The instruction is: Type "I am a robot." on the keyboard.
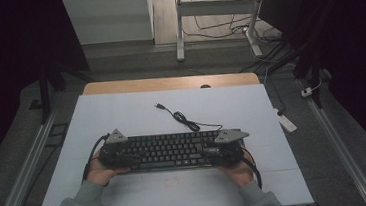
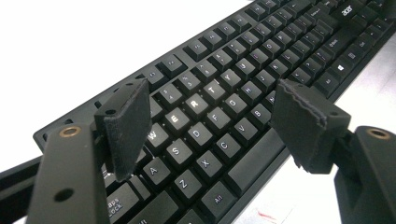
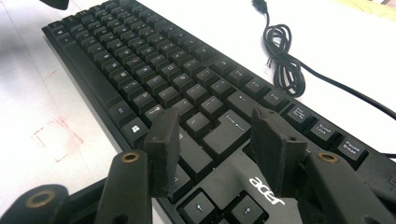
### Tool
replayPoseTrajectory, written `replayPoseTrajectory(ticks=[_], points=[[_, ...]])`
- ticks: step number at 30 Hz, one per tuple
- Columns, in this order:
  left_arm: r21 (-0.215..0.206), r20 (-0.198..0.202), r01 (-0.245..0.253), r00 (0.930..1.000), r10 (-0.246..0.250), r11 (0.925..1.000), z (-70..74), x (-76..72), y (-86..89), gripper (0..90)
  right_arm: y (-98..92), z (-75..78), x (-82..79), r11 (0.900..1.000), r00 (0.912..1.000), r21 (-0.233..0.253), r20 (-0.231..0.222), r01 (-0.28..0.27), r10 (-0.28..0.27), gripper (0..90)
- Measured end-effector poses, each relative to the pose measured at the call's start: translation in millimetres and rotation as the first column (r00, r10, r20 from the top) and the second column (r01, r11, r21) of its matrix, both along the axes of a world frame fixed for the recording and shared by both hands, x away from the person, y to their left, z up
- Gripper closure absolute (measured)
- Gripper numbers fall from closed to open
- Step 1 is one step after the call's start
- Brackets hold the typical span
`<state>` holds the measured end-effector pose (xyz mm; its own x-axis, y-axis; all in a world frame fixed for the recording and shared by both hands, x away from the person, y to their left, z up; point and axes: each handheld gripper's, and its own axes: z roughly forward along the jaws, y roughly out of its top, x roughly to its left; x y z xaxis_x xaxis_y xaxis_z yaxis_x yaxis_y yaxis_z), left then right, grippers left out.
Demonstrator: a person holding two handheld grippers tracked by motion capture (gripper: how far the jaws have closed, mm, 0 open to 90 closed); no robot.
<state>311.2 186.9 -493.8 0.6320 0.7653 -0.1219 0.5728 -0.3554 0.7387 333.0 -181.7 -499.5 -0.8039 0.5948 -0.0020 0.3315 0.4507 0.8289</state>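
Observation:
A black Acer keyboard (image 1: pixel 170 151) lies flat across the near middle of the white table (image 1: pixel 121 113). Its black cable (image 1: pixel 182 117) runs in a bundle toward the back and ends in a loose USB plug (image 1: pixel 158 105). My left gripper (image 1: pixel 128 157) is at the keyboard's left end. In the left gripper view its jaws (image 2: pixel 215 121) stand wide open above the letter keys (image 2: pixel 224 93), holding nothing. My right gripper (image 1: pixel 210 152) is at the right end. Its jaws (image 3: pixel 217 135) are open above the Enter key and the logo plate (image 3: pixel 266 189), and the cable (image 3: pixel 285 65) lies beyond.
A faint red square mark (image 3: pixel 56 137) is on the table in front of the keyboard. A wooden strip (image 1: pixel 169 83) borders the table's far edge. On the floor at the right lies a white power strip (image 1: pixel 287 122), with desk legs (image 1: pixel 180 33) and cables farther back.

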Motion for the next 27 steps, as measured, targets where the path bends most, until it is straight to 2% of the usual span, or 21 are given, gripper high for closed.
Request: replayPoseTrajectory(ticks=[9,18,22,27], points=[[-0.004,0.009,-0.007,0.9999,0.007,1.0000,0.8,0.1,0.9,30.0,0.5,-0.8,0.1,1.000,1.0000,-0.001,0.000,0.001,-0.001,52.4],[-0.026,0.011,-0.006,0.9999,0.006,0.9996,2.2,-0.7,0.6,33.6,0.0,-0.8,-0.1,1.000,1.0000,-0.009,0.001,0.003,-0.003,52.4],[-0.037,0.016,0.003,0.9999,-0.002,0.9993,3.2,-1.4,-0.1,39.4,0.1,-1.2,-0.1,1.000,1.0000,-0.009,-0.001,0.003,-0.003,52.3],[-0.050,0.022,0.023,0.9995,-0.021,0.9985,4.0,-2.7,-2.0,54.3,0.0,-1.2,-0.3,1.000,1.0000,-0.012,-0.001,0.003,-0.003,52.2]])
